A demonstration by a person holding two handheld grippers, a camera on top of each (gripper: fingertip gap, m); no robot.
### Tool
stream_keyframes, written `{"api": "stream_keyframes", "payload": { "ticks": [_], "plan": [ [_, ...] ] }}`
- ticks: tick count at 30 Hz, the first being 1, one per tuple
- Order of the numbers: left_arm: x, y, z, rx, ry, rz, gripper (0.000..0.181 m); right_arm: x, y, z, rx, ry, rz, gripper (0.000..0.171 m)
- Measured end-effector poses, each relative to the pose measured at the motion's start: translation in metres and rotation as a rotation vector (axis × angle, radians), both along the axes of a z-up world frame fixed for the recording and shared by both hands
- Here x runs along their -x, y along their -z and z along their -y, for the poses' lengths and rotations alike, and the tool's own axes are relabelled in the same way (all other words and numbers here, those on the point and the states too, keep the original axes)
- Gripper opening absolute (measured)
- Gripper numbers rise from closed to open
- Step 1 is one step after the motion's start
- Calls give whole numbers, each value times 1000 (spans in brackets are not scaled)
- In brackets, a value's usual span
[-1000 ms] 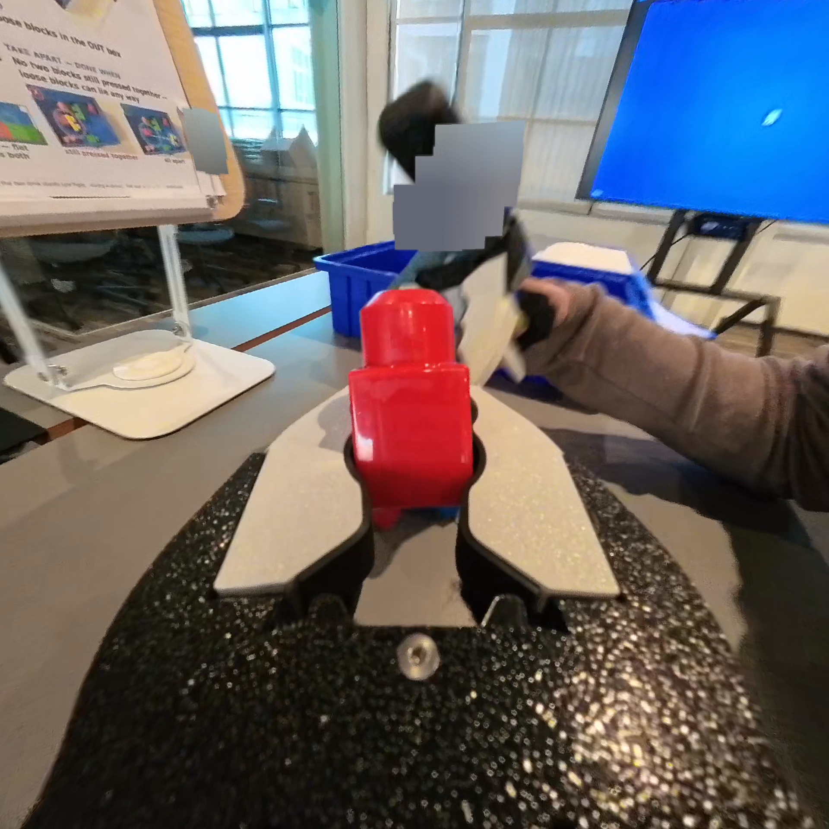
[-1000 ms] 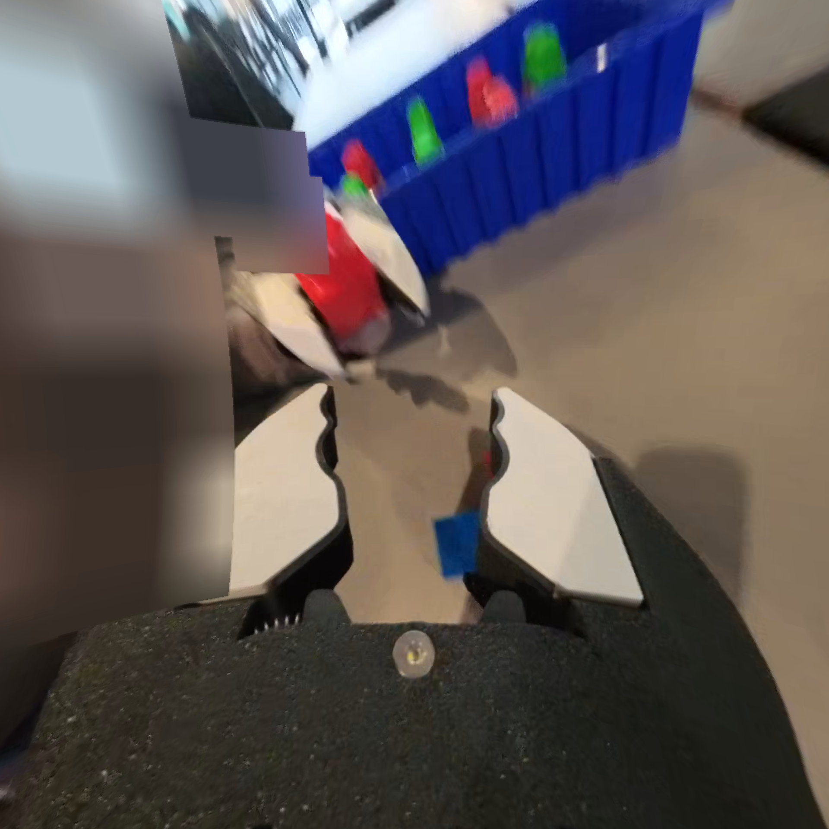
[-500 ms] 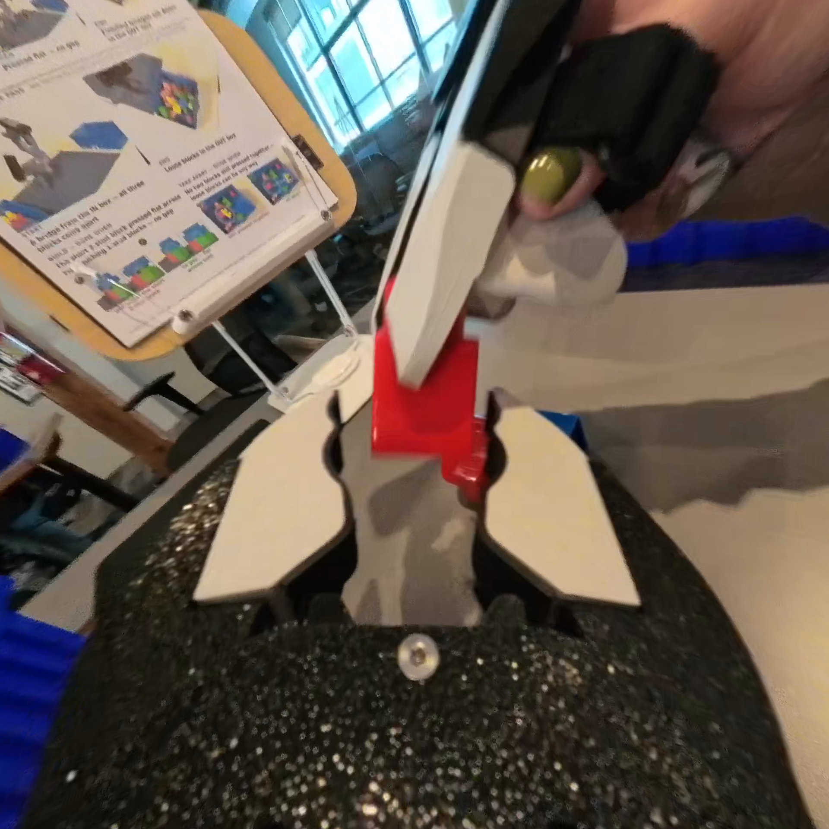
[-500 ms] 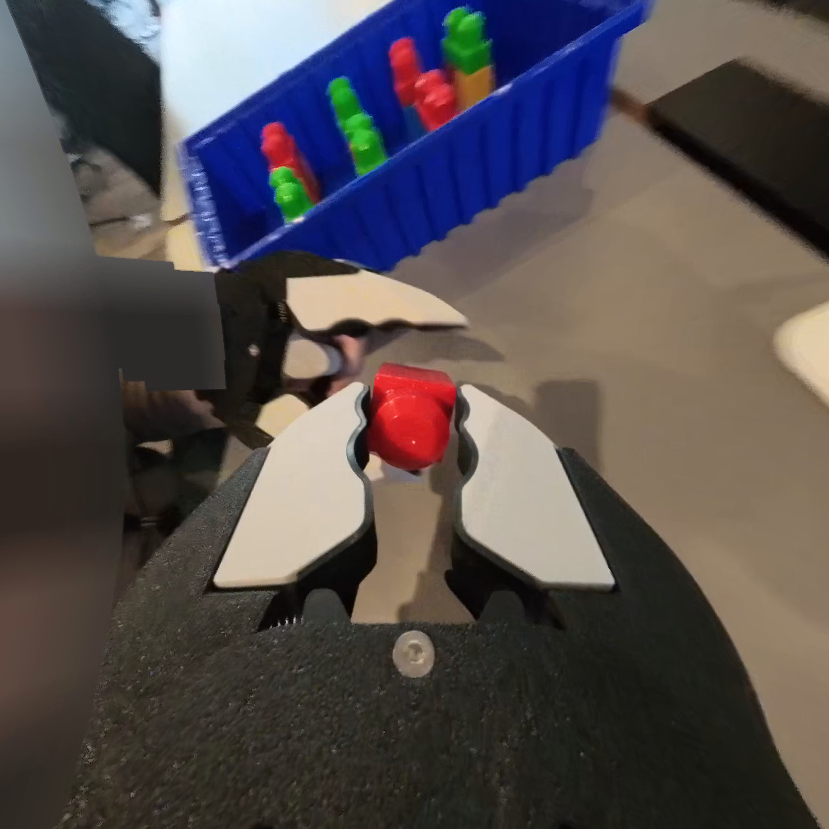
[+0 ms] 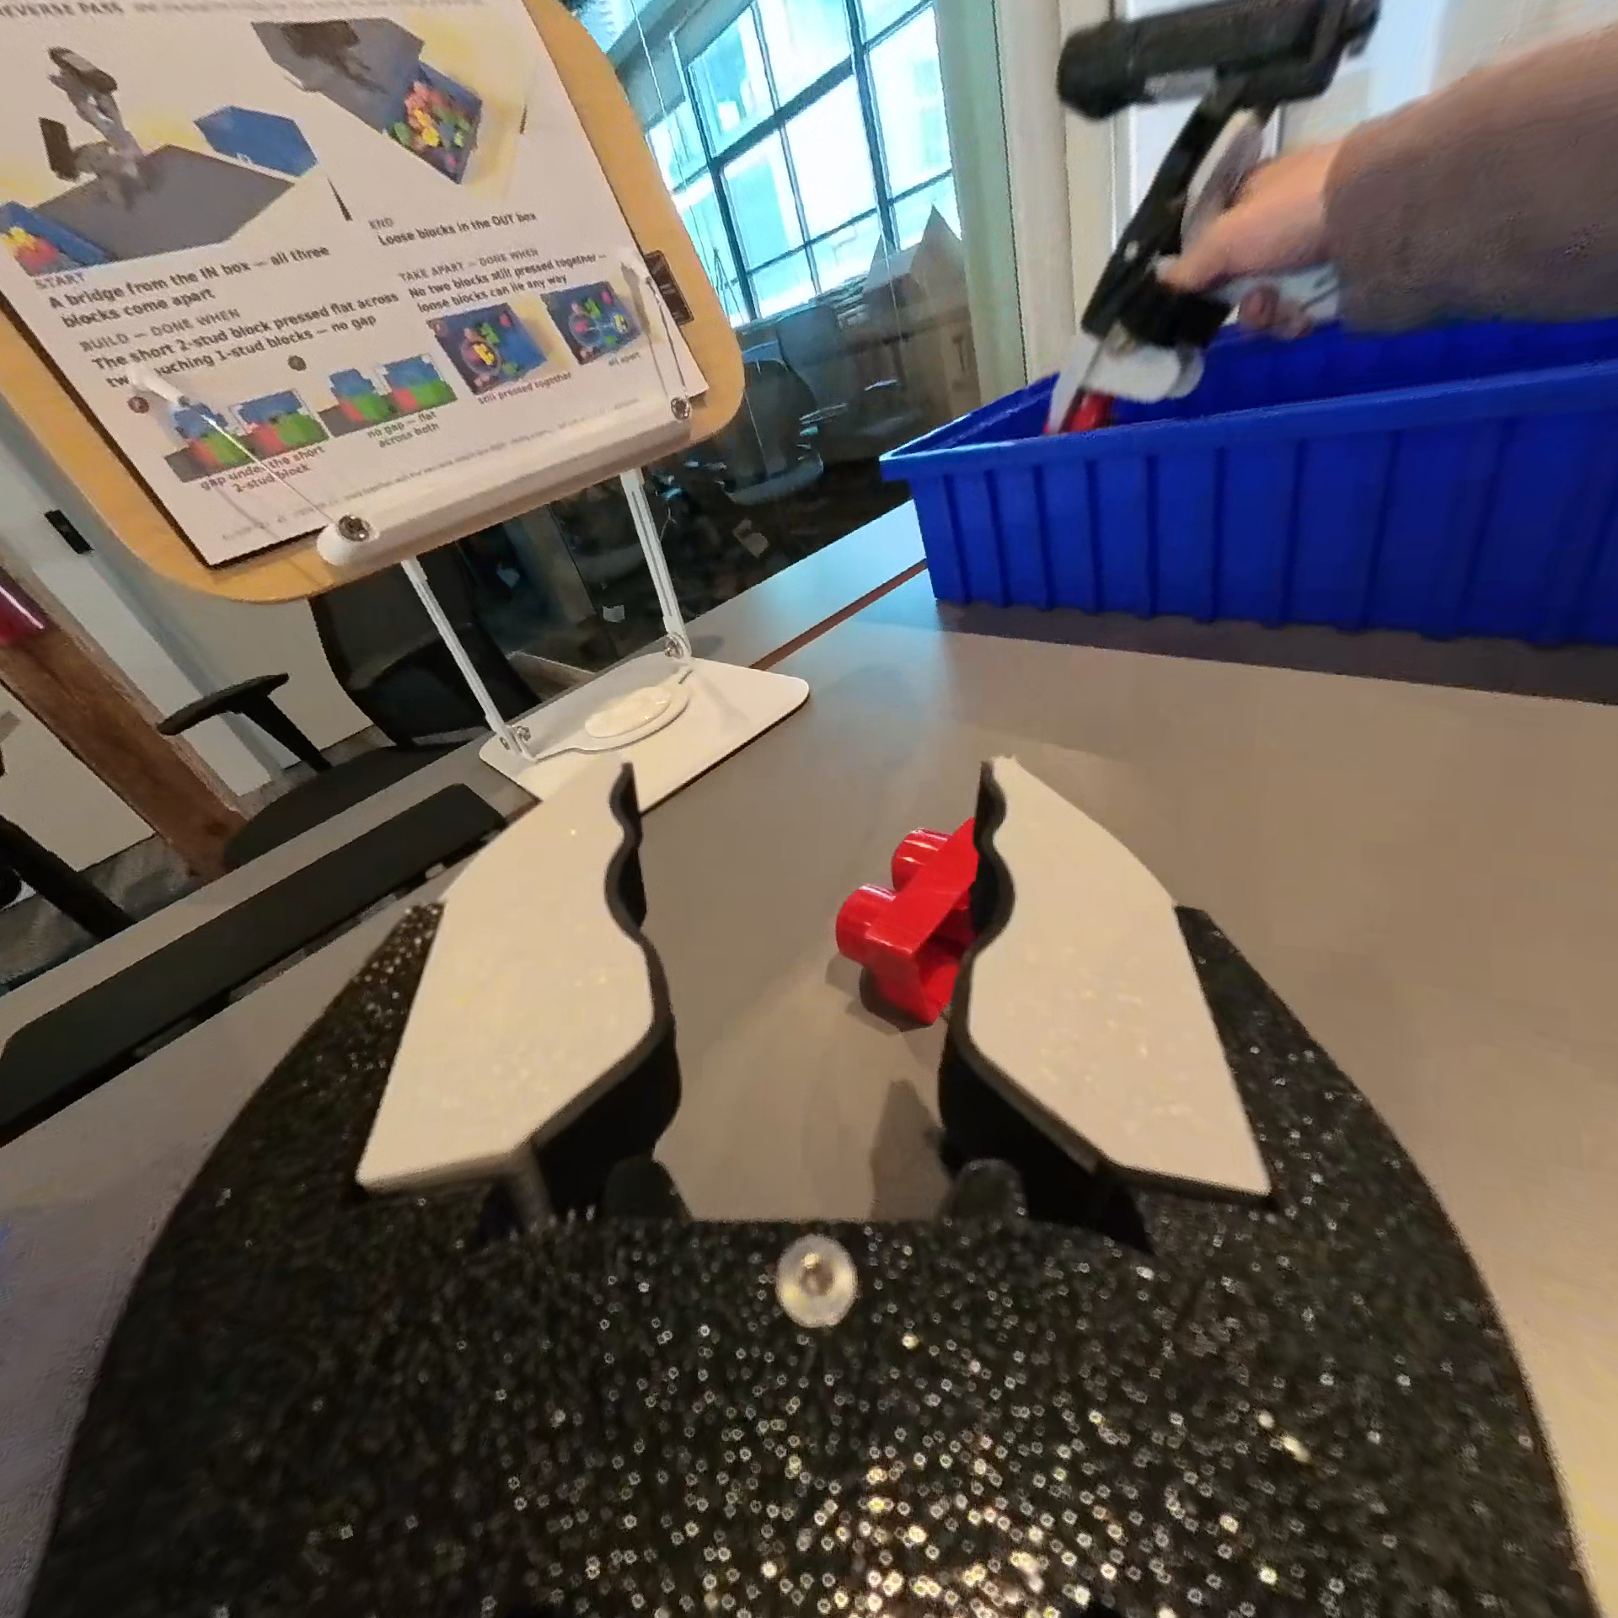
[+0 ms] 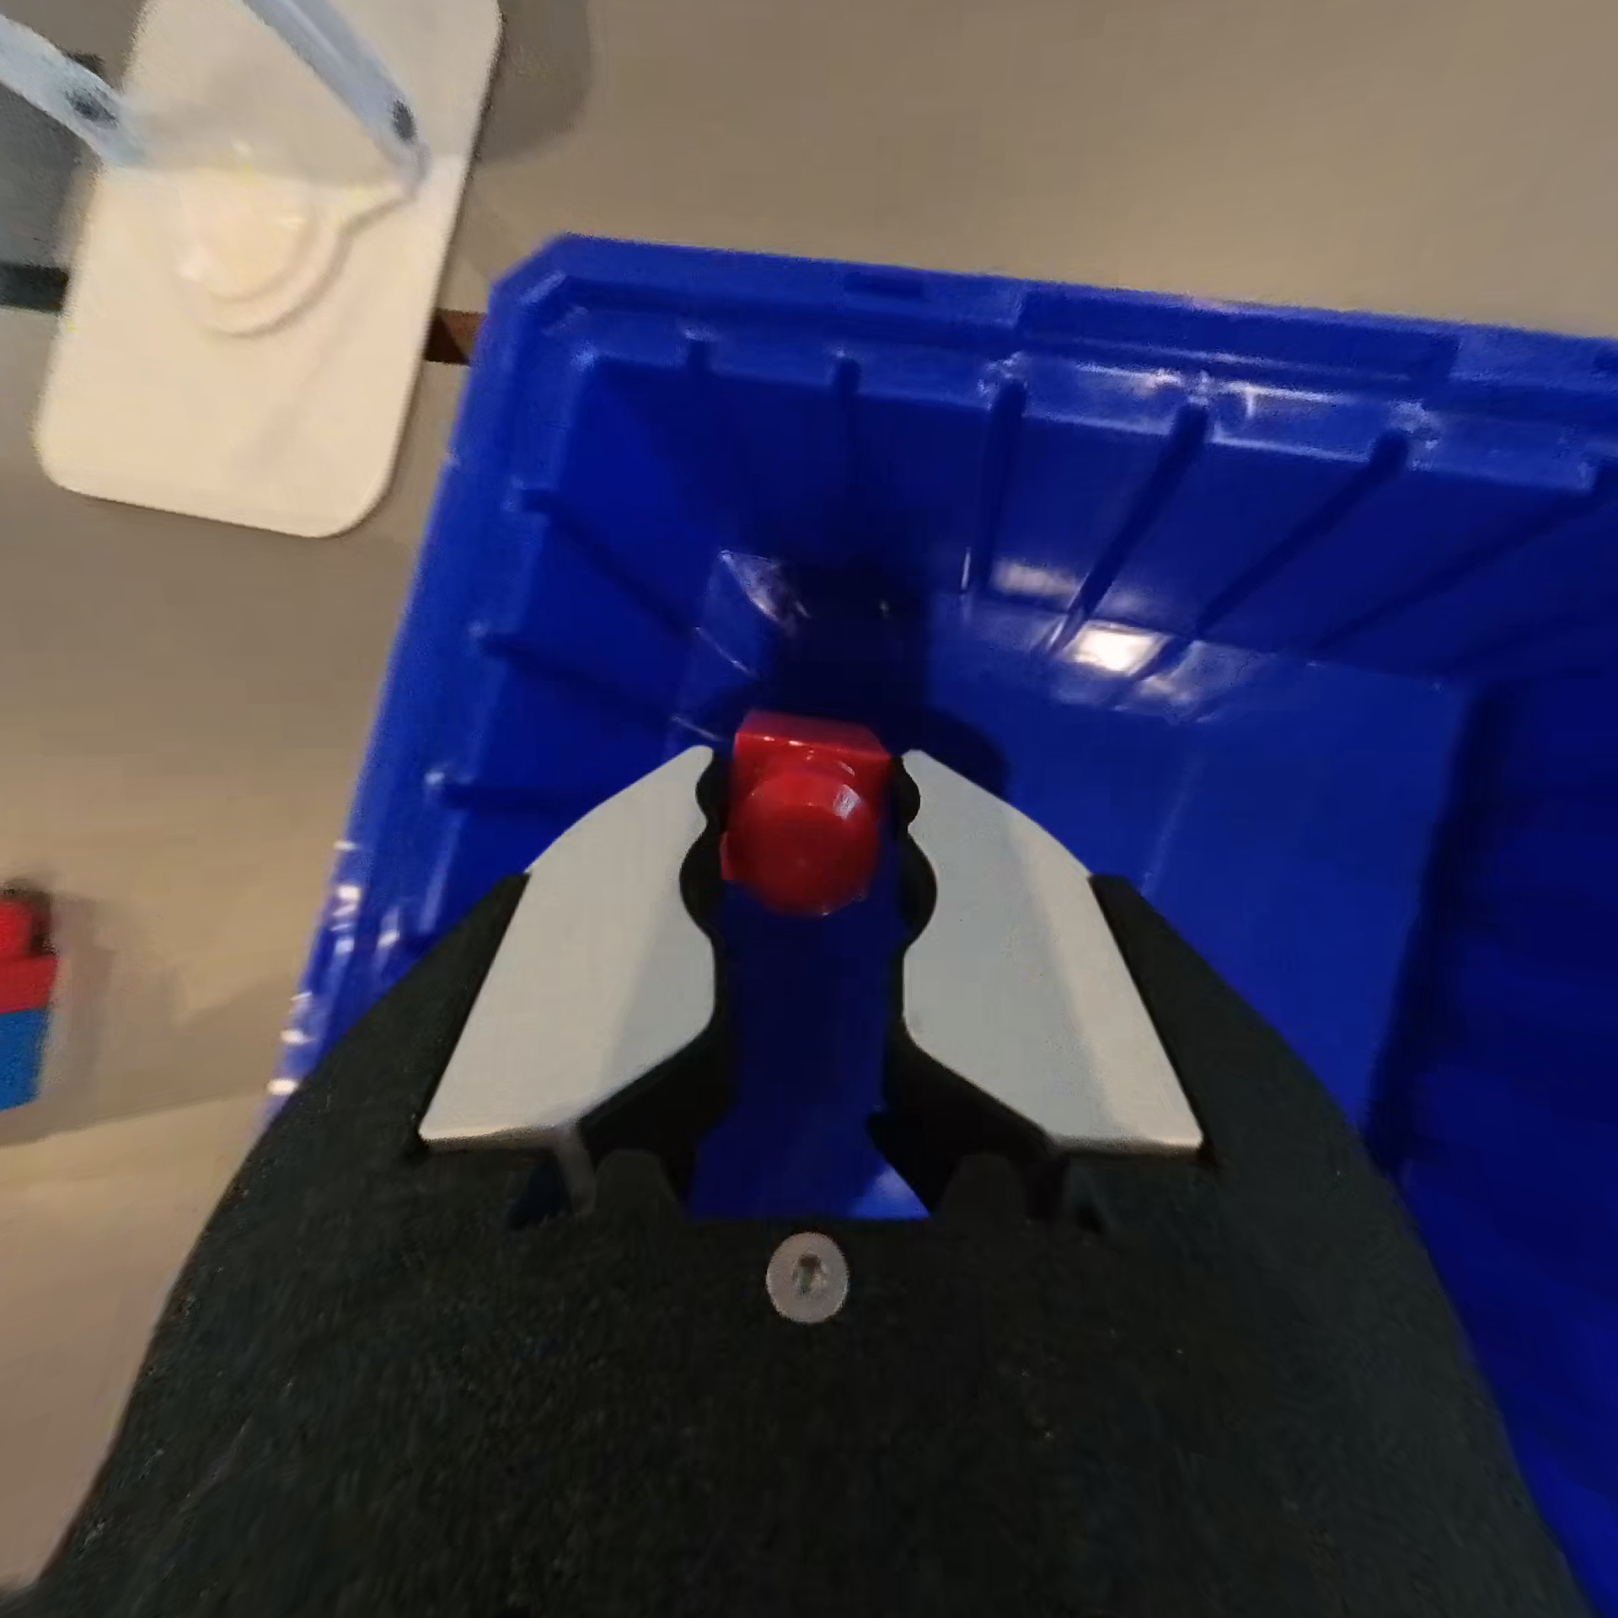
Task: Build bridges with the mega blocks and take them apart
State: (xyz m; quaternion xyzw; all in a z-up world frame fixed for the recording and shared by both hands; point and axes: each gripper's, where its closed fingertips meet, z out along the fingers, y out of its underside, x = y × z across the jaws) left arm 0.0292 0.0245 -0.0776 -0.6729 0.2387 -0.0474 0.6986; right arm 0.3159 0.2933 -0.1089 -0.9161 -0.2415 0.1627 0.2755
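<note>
A small red block (image 6: 801, 832) with one round bump sits between the tips of the right gripper (image 6: 804, 792), which squeezes it from both sides. The gripper holds the block down inside the blue bin (image 6: 1226, 543), near one corner. In the left wrist view the same gripper (image 5: 1099, 398) dips over the bin's rim (image 5: 1313, 385), with a person's hand (image 5: 1243, 236) on its handle.

A second red block (image 5: 911, 919), with two bumps, lies on its side on the gray table (image 5: 1313, 875). The left gripper (image 5: 810, 792) hangs over it with its fingers spread wide, holding nothing. The block lies close by the right finger (image 5: 1077, 989); I cannot tell if they touch.

Behind, a picture board (image 5: 350, 263) stands on a white base (image 5: 665, 718) beside the bin. At the left edge of the right wrist view, a red and blue piece (image 6: 26, 989) lies on the table, too blurry to make out.
</note>
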Motion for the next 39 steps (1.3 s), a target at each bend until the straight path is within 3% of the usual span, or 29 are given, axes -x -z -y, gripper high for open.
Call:
{"api": "stream_keyframes", "payload": {
  "ticks": [8, 11, 13, 16, 18, 20, 23, 27, 31, 37, 39],
  "plan": [
    [4, 8, 0, 43, 10, 31, 69, 18, 28, -20, 27, -72, 188, 37],
    [8, 8, 1, 43, 3, 29, 70, 19, 16, -19, 20, -67, 210, 53],
    [12, 8, 2, 41, -4, 28, 70, 18, -10, -15, -45, -38, 179, 62],
    [18, 8, 3, 46, -10, 42, 70, 40, -70, 19, -161, -45, 32, 61],
    [21, 9, 2, 62, -7, 63, 69, 77, -104, 69, -245, -160, -62, 58],
    [21, 10, 3, 80, 7, 77, 69, 122, -110, 129, -278, -333, -118, 56],
    [17, 14, 6, 118, 46, 74, 65, 180, -62, 210, -191, -589, -102, 63],
    [14, 18, 10, 141, 79, 45, 65, 215, 21, 267, -24, -669, -58, 75],
    [17, 21, 12, 142, 77, -5, 65, 226, 59, 276, 6, -560, -32, 86],
    [13, 27, 14, 184, 129, -24, 65, 233, 60, 259, -123, -463, 15, 48],
    [9, 32, 15, 223, 160, -37, 66, 237, 57, 256, -162, -496, 25, 46]
  ]
}}
